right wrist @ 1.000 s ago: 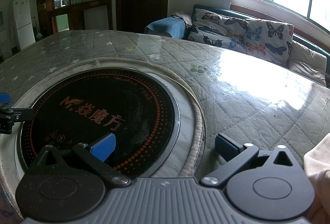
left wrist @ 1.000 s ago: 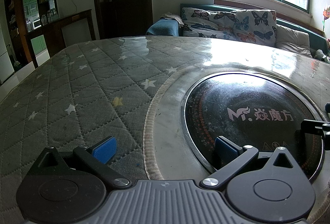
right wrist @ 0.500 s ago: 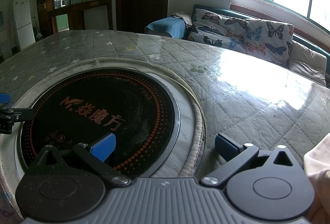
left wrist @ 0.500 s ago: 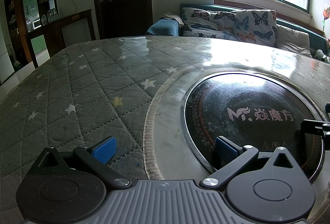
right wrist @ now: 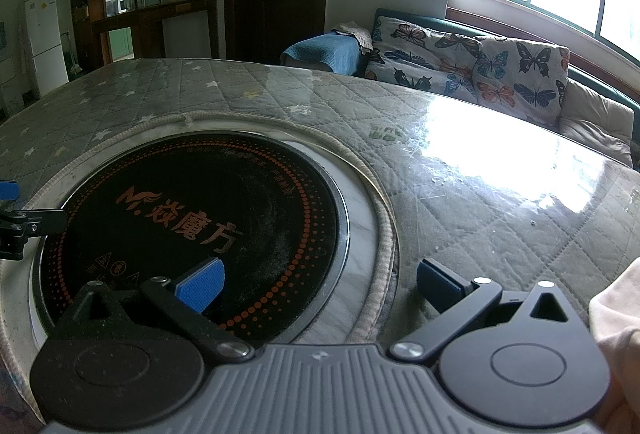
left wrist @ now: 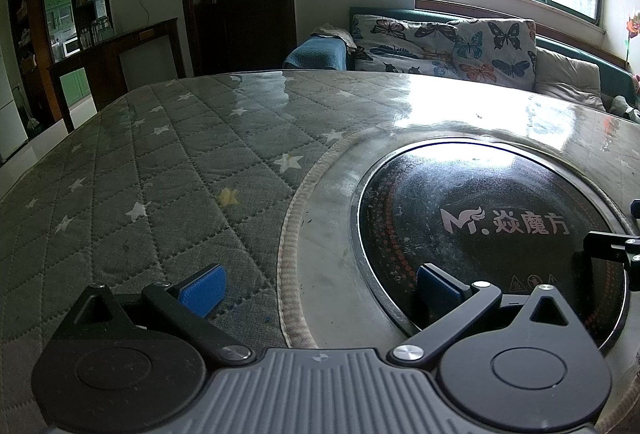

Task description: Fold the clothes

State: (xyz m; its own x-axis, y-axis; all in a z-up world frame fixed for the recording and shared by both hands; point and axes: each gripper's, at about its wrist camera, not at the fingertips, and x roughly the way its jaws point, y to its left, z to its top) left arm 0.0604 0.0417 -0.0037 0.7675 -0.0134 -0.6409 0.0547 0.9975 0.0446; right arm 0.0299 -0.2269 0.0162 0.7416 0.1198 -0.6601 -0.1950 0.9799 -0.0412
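Room: living room, butterfly-cushion sofa [left wrist: 448, 42] behind the quilted surface [left wrist: 152, 194]
Left tongs [left wrist: 320, 284]: wide open, empty, over the cooktop [left wrist: 480, 226] edge
Right tongs [right wrist: 318, 280]: wide open too, nothing held
Clothes: pale fabric [right wrist: 616, 314] just right of the right tongs

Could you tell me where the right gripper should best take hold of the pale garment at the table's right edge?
Probably the near edge of the pale garment, approached from its left by the open right gripper. Only that rounded, bunched edge shows; the rest is out of frame.
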